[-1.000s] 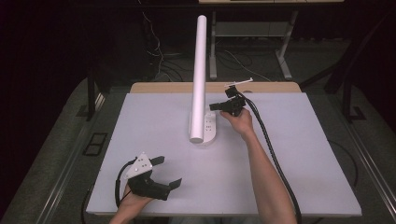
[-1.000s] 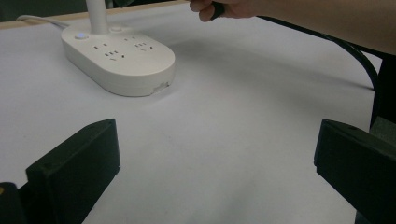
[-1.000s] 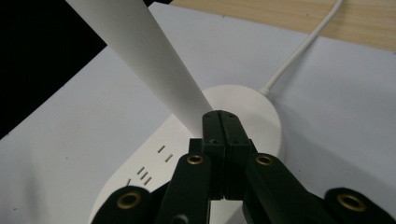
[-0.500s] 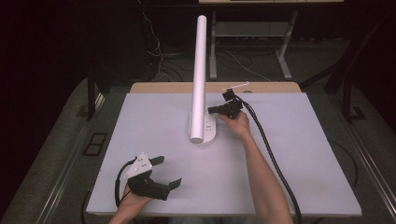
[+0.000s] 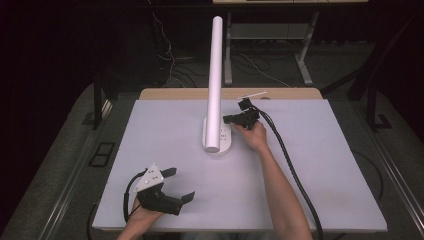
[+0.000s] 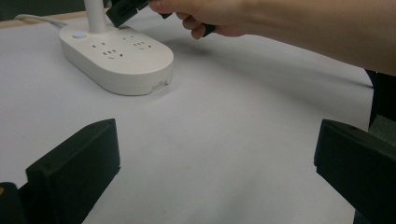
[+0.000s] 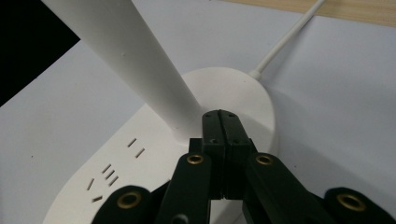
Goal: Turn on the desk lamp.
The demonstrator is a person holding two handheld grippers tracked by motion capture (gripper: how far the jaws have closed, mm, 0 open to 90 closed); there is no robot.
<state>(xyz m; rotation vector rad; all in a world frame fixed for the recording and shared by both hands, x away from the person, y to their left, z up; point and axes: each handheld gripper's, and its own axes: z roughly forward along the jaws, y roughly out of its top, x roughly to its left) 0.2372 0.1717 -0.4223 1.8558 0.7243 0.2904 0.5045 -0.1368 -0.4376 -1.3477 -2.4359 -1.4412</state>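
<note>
My right gripper (image 5: 235, 119) is at the white power strip (image 5: 223, 141), and its jaws are pressed flat together with nothing between them. In the right gripper view the closed tips (image 7: 223, 122) sit at the foot of the white post (image 7: 126, 56) that rises from the strip's round end; I cannot tell whether they touch it. My right hand (image 5: 254, 136) rests just beside the strip on the table.

My left gripper (image 5: 172, 185) lies near the table's front edge, well apart from the strip. Its jaws stand wide apart and hold nothing; in the left gripper view only bare table (image 6: 224, 154) lies between them.

The power strip stands near the middle of the white table (image 5: 325, 165), slightly toward the far side. Its oval base carries several sets of socket slots (image 6: 109, 52) on the top face and a small round button (image 6: 79, 34) beside the post. I find no brand, label or readable writing on the strip, the post or the grippers; a small mark on the strip's side wall (image 6: 159, 86) is too small to read.

A white cord (image 7: 285, 42) leaves the strip's round end and runs toward the wooden strip of table (image 5: 175, 94) at the far edge.

A black cable (image 5: 295, 175) trails from my right gripper along my forearm.
</note>
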